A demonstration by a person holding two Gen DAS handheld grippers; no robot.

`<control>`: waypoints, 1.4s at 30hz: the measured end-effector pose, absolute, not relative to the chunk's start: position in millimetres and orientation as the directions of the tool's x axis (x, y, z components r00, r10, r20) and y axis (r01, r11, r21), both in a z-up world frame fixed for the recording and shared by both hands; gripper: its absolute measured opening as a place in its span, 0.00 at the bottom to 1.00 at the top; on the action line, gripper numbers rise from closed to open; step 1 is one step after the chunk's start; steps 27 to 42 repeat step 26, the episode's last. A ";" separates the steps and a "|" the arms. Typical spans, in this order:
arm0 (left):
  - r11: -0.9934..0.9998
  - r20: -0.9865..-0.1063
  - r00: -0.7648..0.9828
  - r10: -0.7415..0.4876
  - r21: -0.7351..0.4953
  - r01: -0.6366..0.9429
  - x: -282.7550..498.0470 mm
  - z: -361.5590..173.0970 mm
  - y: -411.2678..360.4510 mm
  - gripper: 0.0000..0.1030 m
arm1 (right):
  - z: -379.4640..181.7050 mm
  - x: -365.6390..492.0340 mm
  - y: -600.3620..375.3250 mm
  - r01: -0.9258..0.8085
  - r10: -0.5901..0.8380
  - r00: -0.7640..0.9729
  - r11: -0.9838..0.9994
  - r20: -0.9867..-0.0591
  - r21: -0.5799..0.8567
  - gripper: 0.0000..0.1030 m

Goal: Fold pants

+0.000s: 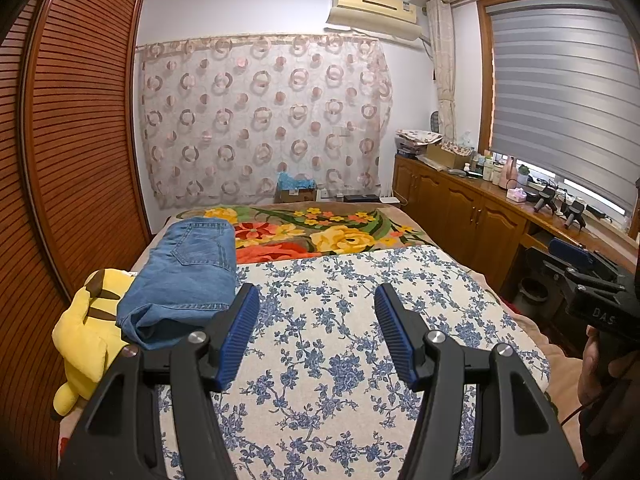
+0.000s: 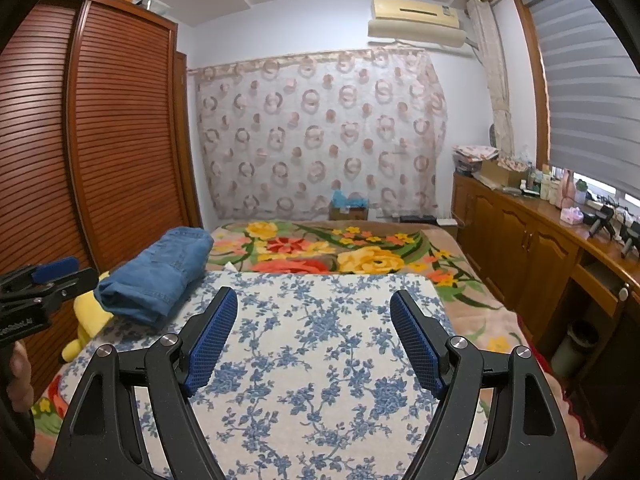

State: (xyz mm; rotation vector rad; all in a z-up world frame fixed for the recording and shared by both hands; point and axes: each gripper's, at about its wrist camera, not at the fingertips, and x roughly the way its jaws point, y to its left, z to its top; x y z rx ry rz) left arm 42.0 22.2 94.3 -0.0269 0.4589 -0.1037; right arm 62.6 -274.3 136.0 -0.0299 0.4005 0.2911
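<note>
Left and right wrist views of a bed. The left gripper (image 1: 316, 320) and the right gripper (image 2: 314, 330) both hang above the blue-flowered quilt (image 1: 340, 320), jaws parted and nothing between the pads; each is released. The pants (image 1: 188, 276), one pair of blue jeans, lie in the left middle of both frames as a compact folded bundle at the quilt's left edge, the back pocket uppermost, resting partly on a yellow plush toy (image 1: 86, 336) at lower left. Judged from this, the folding appears complete, or a further pair is awaited; neither gripper is near the denim.

If the bundle needs another fold or squaring, the sound approach is to bring both grippers to its near hem (image 1: 148, 332), pinch all layers at the two corners together, and lift evenly so the stack does not slide off the toy beneath it.

Count: one pair of jeans, one plush toy, one flowered quilt, one bright floral blanket (image 1: 320, 236) behind it, two grippers. The person's hand (image 2: 18, 376) shows at the lower left edge of the right view.
</note>
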 end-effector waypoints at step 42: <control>0.995 -0.440 0.892 -0.104 -0.050 0.092 40.8 94.1 23.7 0.58 | 133.3 64.2 -276.0 -0.284 0.271 0.883 0.959 -0.384 0.025 0.78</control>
